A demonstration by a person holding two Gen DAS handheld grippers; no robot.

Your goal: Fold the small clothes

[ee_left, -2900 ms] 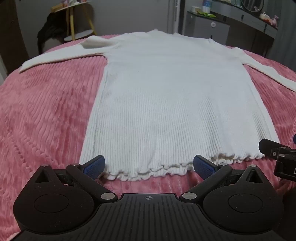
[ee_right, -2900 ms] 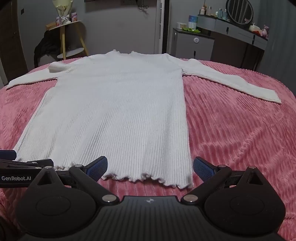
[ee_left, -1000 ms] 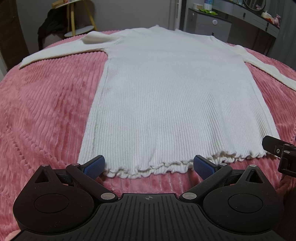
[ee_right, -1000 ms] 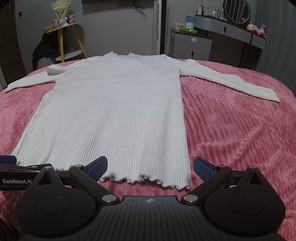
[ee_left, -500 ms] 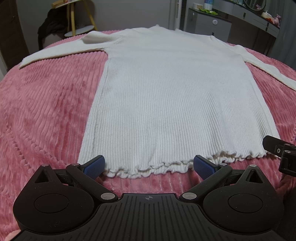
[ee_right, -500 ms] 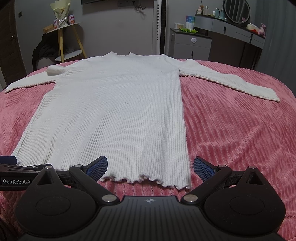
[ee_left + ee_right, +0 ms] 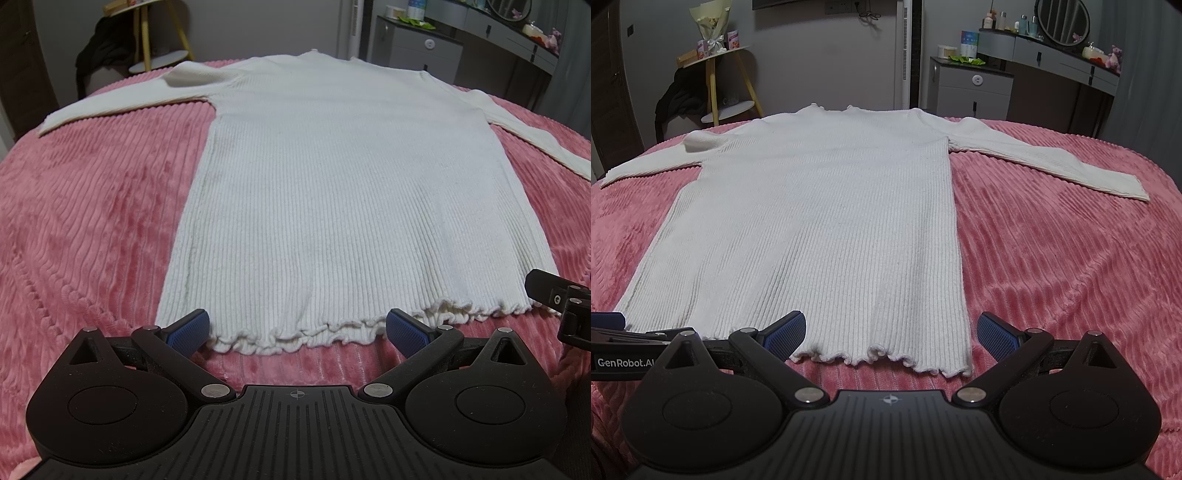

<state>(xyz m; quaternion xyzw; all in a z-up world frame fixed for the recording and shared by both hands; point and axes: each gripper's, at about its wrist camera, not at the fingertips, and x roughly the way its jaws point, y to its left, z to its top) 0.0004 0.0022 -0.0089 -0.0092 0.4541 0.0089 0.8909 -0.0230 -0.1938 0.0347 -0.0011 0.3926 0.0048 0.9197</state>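
A white ribbed long-sleeved top [image 7: 340, 199] lies flat on the pink bedspread [image 7: 92, 221], hem towards me, sleeves spread out to both sides. It also shows in the right wrist view [image 7: 820, 229]. My left gripper [image 7: 295, 328] is open and empty, just in front of the left part of the ruffled hem. My right gripper [image 7: 890, 332] is open and empty, in front of the right part of the hem. Each gripper shows at the edge of the other's view.
The pink ribbed bedspread [image 7: 1052, 258] covers the whole bed. Behind the bed stand a yellow-legged side table [image 7: 716, 85] with dark clothing, a grey cabinet [image 7: 971, 92] and a dresser with a round mirror [image 7: 1060, 18].
Nothing has visibly changed in the last second. Compared with 2.9 s ago, both grippers sit slightly differently before the hem.
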